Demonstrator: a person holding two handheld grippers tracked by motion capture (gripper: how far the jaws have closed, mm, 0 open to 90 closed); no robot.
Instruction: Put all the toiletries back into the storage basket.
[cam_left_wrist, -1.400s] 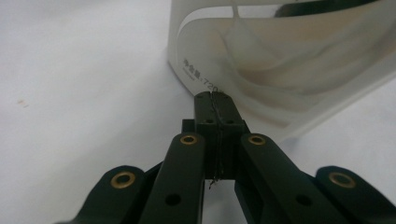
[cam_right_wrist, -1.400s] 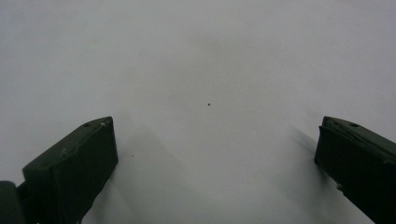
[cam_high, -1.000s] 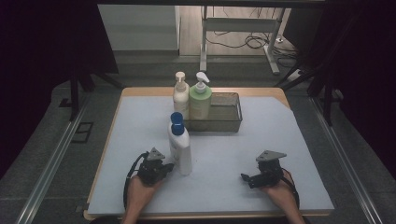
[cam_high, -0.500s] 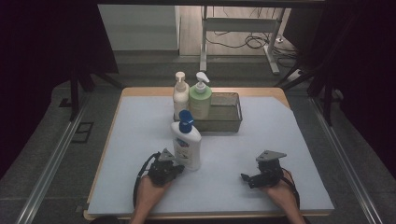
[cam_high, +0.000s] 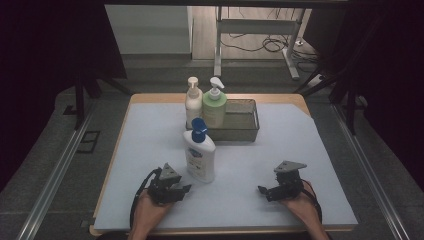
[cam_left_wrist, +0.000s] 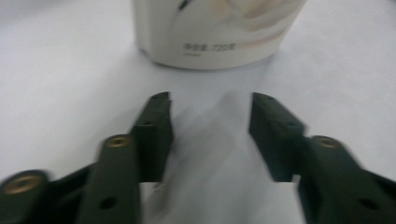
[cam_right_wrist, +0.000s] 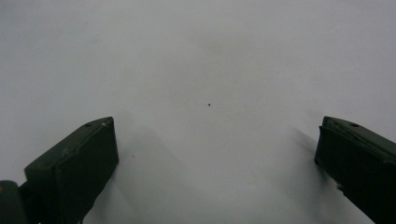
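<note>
High view; left gripper (cam_high: 184, 189) jaws apart, near lotion bottle (cam_high: 199, 156); upright

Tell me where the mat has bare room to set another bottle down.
Free: the mat's left strip beside the cream pump bottle; the right side past the metal tray; the middle front between the left gripper and right gripper. Crowded: around the blue-capped bottle, close to the left gripper, with the green pump bottle behind.
</note>
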